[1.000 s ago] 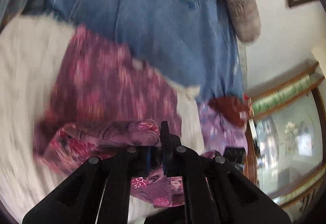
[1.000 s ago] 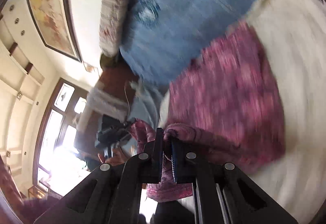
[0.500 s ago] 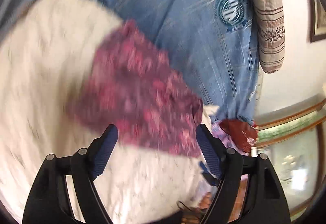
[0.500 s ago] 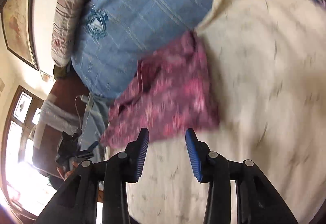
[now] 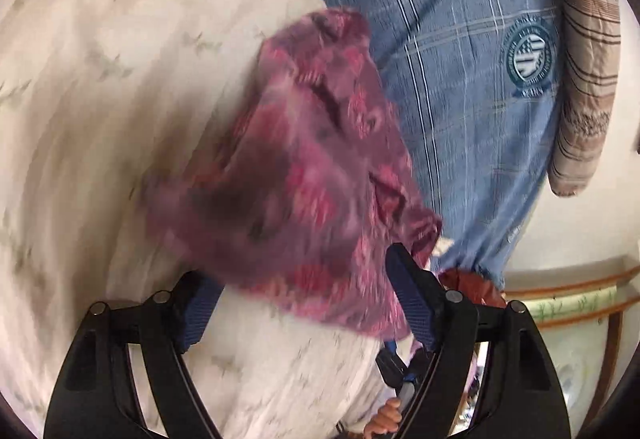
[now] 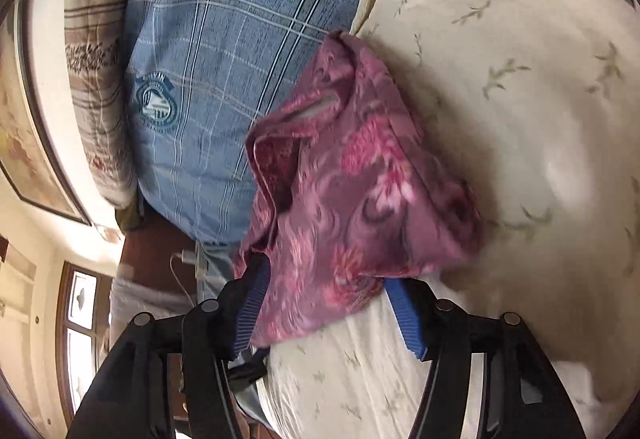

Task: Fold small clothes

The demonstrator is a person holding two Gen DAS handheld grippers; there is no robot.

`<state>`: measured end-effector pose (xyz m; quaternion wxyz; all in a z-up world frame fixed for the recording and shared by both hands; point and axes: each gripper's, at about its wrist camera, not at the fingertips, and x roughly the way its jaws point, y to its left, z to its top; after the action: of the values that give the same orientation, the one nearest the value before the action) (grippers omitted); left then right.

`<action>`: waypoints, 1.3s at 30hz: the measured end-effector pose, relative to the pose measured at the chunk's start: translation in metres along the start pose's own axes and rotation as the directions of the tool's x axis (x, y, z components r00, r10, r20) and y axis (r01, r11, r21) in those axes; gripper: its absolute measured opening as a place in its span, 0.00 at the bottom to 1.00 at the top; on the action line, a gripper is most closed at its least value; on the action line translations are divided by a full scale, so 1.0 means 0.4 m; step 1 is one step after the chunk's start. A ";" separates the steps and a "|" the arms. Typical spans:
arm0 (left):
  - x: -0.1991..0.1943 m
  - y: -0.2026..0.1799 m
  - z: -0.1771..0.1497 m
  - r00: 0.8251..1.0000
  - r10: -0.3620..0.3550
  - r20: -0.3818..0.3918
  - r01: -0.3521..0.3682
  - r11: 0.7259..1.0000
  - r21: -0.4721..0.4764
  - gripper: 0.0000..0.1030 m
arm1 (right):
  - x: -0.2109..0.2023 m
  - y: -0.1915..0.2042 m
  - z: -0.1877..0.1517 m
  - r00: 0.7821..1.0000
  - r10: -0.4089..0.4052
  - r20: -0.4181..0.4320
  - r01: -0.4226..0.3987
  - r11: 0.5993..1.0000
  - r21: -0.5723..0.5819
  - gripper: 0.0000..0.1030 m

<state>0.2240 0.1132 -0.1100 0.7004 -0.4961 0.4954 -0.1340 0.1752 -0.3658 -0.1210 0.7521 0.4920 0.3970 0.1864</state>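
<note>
A small magenta garment with a pink flower print (image 5: pixel 312 175) lies folded and a bit rumpled on the cream bedspread (image 5: pixel 100 99), its far edge against a blue plaid pillow (image 5: pixel 452 51). It also shows in the right wrist view (image 6: pixel 352 191). My left gripper (image 5: pixel 304 303) is open, its blue pads either side of the garment's near edge, holding nothing. My right gripper (image 6: pixel 332 311) is open too, its jaws straddling the garment's near corner. The cloth hides part of each gripper's fingertips.
A brown striped bolster (image 5: pixel 584 51) lies beyond the blue pillow (image 6: pixel 224 51) by the wall. The bed edge falls off at the right of the left view, with a red cloth (image 5: pixel 472 287) and a cabinet (image 5: pixel 580 319) there. A window (image 6: pixel 80 319) is low left in the right view.
Both grippers were shut on the garment a second ago, then opened and let it drop on the bed. They have since moved closer over its near edge.
</note>
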 end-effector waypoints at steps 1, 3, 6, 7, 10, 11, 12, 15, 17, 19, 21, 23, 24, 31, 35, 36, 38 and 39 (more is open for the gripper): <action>0.010 -0.007 0.011 1.000 0.012 0.005 -0.012 1.000 0.002 0.80 | 0.011 0.003 0.005 1.000 -0.004 0.015 0.004 1.000 0.006 0.58; 0.034 -0.033 0.032 0.999 0.044 0.021 -0.045 0.999 0.022 0.80 | 0.039 0.014 0.015 0.999 -0.025 0.043 0.024 1.000 0.010 0.57; 0.039 -0.057 0.035 0.991 0.117 0.069 -0.121 0.991 0.061 0.36 | 0.064 0.029 0.036 0.998 -0.044 0.051 0.044 0.999 -0.002 0.15; 0.029 -0.064 0.028 0.986 0.141 0.094 -0.148 0.986 0.079 0.23 | 0.062 0.026 0.041 0.999 -0.026 0.043 0.026 1.000 0.003 0.15; -0.016 -0.069 0.004 0.980 0.132 0.151 -0.146 0.986 0.086 0.13 | 0.024 0.043 0.041 0.998 0.028 0.056 -0.026 0.999 -0.030 0.09; -0.032 -0.069 -0.008 0.977 0.132 0.166 -0.148 0.985 0.091 0.10 | 0.004 0.061 0.038 0.997 0.046 0.061 -0.043 0.997 -0.061 0.07; -0.044 -0.071 -0.019 0.976 0.125 0.177 -0.143 0.985 0.096 0.10 | -0.013 0.076 0.035 0.996 0.067 0.065 -0.062 0.995 -0.082 0.04; -0.088 -0.094 -0.060 0.968 0.129 0.217 -0.161 0.978 0.135 0.10 | -0.068 0.121 0.018 0.993 0.097 0.069 -0.086 0.985 -0.150 0.04; -0.107 -0.111 -0.083 0.961 0.155 0.230 -0.193 0.969 0.156 0.10 | -0.104 0.142 -0.001 0.992 0.105 0.068 -0.091 0.978 -0.185 0.04; -0.127 -0.106 -0.112 0.969 0.144 0.199 -0.173 0.975 0.137 0.10 | -0.124 0.136 -0.022 0.994 0.095 0.049 -0.086 0.983 -0.164 0.04; -0.158 -0.091 -0.165 0.973 0.139 0.183 -0.169 0.973 0.159 0.10 | -0.155 0.120 -0.060 0.994 0.105 0.015 -0.101 0.983 -0.154 0.04; -0.184 -0.064 -0.213 0.981 0.121 0.149 -0.145 0.977 0.157 0.10 | -0.199 0.094 -0.107 0.994 0.112 -0.013 -0.113 0.983 -0.146 0.04; -0.193 -0.051 -0.234 0.985 0.118 0.129 -0.137 0.979 0.150 0.10 | -0.231 0.070 -0.136 0.992 0.126 -0.029 -0.128 0.984 -0.121 0.04; -0.177 0.151 -0.319 0.983 0.177 -0.041 -0.176 0.984 0.036 0.19 | -0.340 -0.119 -0.260 0.989 -0.101 -0.106 0.098 0.995 -0.031 0.09; -0.287 0.102 -0.332 0.987 0.162 -0.007 -0.158 0.973 0.168 0.20 | -0.436 -0.136 -0.250 0.990 -0.140 -0.037 0.139 0.990 -0.008 0.09; -0.319 0.075 -0.342 0.991 0.134 -0.006 -0.129 0.967 0.220 0.24 | -0.471 -0.108 -0.239 0.991 -0.137 0.002 0.137 0.989 -0.053 0.10; -0.391 0.004 -0.358 0.997 0.072 0.032 -0.079 0.944 0.322 0.40 | -0.510 -0.059 -0.217 0.992 -0.121 0.044 0.125 0.985 -0.118 0.21; -0.416 -0.037 -0.359 0.996 0.060 0.073 -0.083 0.927 0.366 0.62 | -0.514 -0.027 -0.203 0.992 -0.110 0.060 0.118 0.981 -0.156 0.36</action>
<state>0.0309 0.1383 -0.0070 0.8001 -0.3413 0.4577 -0.1838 -0.0159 -0.4606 -0.0616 0.8084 0.4113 0.3889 0.1614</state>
